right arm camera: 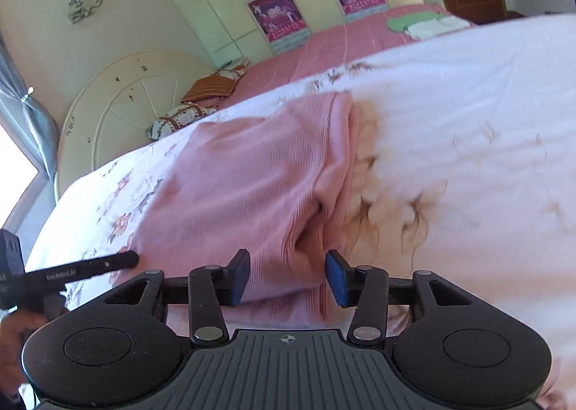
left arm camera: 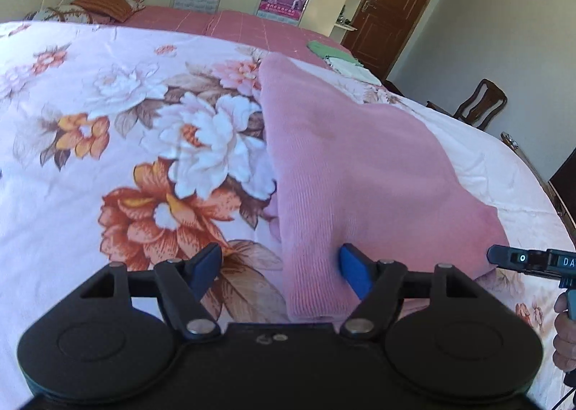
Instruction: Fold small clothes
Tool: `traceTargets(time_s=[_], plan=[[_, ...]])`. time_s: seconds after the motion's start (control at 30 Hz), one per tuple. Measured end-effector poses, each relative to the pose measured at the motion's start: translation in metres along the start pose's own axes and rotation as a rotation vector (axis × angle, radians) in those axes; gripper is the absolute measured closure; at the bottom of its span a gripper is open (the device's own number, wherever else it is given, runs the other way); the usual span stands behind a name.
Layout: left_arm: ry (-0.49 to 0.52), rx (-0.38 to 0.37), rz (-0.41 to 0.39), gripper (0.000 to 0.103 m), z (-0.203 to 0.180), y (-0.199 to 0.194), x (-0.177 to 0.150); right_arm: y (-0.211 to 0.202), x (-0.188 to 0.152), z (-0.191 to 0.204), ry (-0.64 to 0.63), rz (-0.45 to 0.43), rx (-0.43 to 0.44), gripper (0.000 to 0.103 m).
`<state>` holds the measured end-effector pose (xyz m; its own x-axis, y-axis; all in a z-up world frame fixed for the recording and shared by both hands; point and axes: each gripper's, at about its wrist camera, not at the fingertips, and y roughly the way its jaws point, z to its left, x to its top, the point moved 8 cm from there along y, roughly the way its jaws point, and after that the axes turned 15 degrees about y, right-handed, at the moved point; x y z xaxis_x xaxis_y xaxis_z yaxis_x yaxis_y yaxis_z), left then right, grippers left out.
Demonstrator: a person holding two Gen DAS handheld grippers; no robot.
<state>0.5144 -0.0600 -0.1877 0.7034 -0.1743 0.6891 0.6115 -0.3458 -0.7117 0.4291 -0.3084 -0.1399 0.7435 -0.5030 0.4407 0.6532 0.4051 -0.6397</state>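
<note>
On the floral quilt (left arm camera: 108,93) covering the bed, near its front edge, a pink ribbed knit garment (left arm camera: 352,158) lies partly folded into a long strip. The left claw (left arm camera: 279,271) is spread over the garment's near left edge; the right claw (right arm camera: 288,278) is spread too, straddling a bunched fold at the near hem. If either pinches only the top layer, the fold could likely slide apart or drag crooked.
</note>
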Motion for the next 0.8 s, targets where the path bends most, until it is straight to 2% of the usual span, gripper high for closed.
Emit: traceTargets(time_s=[0.07, 0.2, 0.33, 0.4, 0.43, 0.47, 0.53, 0.6, 0.67, 0.7, 0.77, 0.8], plan=[[0.024, 0.024, 0.0, 0.031, 0.001, 0.0, 0.002, 0.009, -0.006, -0.001, 0.039, 0.036, 0.003, 0.095], [0.093, 0.074, 0.0, 0.033, 0.005, -0.01, 0.006, 0.001, -0.018, 0.002, 0.063, 0.034, 0.021, 0.094], [0.07, 0.067, 0.028, 0.033, 0.014, -0.016, -0.002, 0.004, -0.025, -0.015, 0.109, 0.045, -0.015, 0.094], [0.05, 0.065, -0.027, 0.033, 0.016, -0.031, 0.006, 0.0, -0.019, -0.014, 0.096, 0.037, -0.015, 0.092], [0.044, 0.049, -0.055, 0.031, 0.014, -0.036, 0.012, -0.008, -0.013, -0.012, 0.078, 0.0, -0.03, 0.085], [0.041, 0.039, -0.071, 0.03, 0.012, -0.038, 0.018, -0.019, -0.005, -0.009, 0.059, -0.056, -0.034, 0.082], [0.055, 0.035, -0.074, 0.029, 0.005, -0.029, 0.026, -0.03, 0.008, -0.001, 0.035, -0.112, -0.015, 0.082], [0.051, 0.023, -0.059, 0.028, -0.002, -0.012, 0.028, -0.025, 0.016, 0.009, -0.007, -0.133, -0.002, 0.082], [0.024, 0.021, 0.001, 0.028, -0.004, 0.009, 0.021, -0.012, 0.017, 0.017, -0.068, -0.129, -0.013, 0.082], [0.026, 0.034, 0.024, 0.024, -0.002, 0.016, 0.016, 0.001, 0.013, 0.017, -0.105, -0.108, -0.042, 0.082], [0.047, 0.06, 0.023, 0.021, -0.002, 0.017, 0.013, 0.024, 0.005, 0.003, -0.158, -0.037, -0.172, 0.082], [0.056, 0.072, 0.03, 0.021, -0.003, 0.015, 0.014, 0.026, 0.003, 0.001, -0.154, -0.023, -0.174, 0.082]])
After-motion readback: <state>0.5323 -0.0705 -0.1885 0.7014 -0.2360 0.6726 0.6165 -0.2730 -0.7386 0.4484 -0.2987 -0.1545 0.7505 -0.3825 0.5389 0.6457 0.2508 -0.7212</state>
